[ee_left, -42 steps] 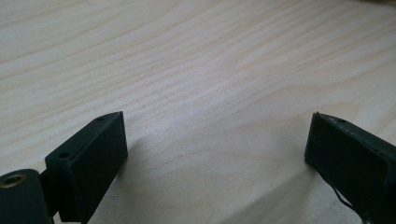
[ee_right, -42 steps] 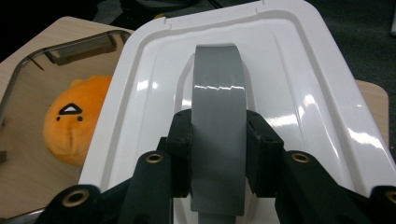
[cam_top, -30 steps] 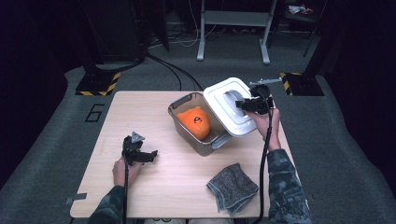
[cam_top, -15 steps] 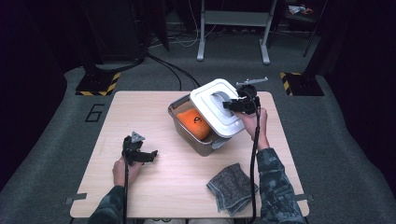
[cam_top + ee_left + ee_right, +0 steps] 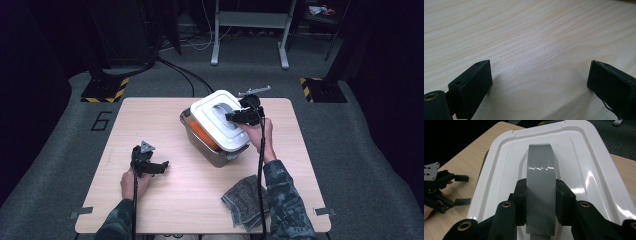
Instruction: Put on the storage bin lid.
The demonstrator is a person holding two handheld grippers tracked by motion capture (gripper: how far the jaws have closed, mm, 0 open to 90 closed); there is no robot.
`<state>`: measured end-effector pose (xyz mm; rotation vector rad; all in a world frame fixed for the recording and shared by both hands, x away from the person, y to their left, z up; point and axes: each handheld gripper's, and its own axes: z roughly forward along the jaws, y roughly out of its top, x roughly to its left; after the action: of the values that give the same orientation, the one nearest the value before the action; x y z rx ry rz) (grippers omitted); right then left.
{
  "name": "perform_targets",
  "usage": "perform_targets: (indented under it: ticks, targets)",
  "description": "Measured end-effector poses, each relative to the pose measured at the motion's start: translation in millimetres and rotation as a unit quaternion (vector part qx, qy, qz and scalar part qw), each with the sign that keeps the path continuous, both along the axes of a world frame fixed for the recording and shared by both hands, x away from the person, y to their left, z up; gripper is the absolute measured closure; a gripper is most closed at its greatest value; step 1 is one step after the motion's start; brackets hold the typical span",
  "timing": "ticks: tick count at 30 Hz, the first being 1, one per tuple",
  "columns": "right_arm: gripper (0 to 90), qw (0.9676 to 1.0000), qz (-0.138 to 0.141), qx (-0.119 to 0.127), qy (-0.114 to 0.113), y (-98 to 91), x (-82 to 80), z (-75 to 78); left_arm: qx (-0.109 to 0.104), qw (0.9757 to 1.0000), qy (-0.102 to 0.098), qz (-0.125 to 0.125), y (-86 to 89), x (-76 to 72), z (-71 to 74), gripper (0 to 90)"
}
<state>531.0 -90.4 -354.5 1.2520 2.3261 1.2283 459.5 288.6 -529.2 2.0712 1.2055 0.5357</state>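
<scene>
right gripper (image 5: 541, 202) clamped on white lid (image 5: 220, 119) grey handle (image 5: 540, 180), lid over metal bin (image 5: 200, 141), grey cloth (image 5: 244, 200) at 6 o'clock, left gripper (image 5: 154, 166) jaws wide apart at 8 o'clock on table (image 5: 165, 120)

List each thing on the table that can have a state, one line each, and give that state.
lid: held by its grey handle, over the box
box: mostly covered, orange thing inside
right gripper: shut on handle
left gripper: open, empty
cloth: crumpled

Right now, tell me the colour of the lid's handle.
Grey, on a white lid; the handle shows best in the right gripper view, clamped between the black jaws.
</scene>
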Motion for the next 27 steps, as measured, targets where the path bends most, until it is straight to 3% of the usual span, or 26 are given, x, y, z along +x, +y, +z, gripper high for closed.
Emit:
perform_targets:
  ticks: [27]
  targets:
    - [66.5, 0.9994, 0.01, -0.002, 0.034, 34.7, 6.0, -24.8, 0.0, 1.0, 0.0, 0.0, 0.0, -0.1, 0.1, 5.3]
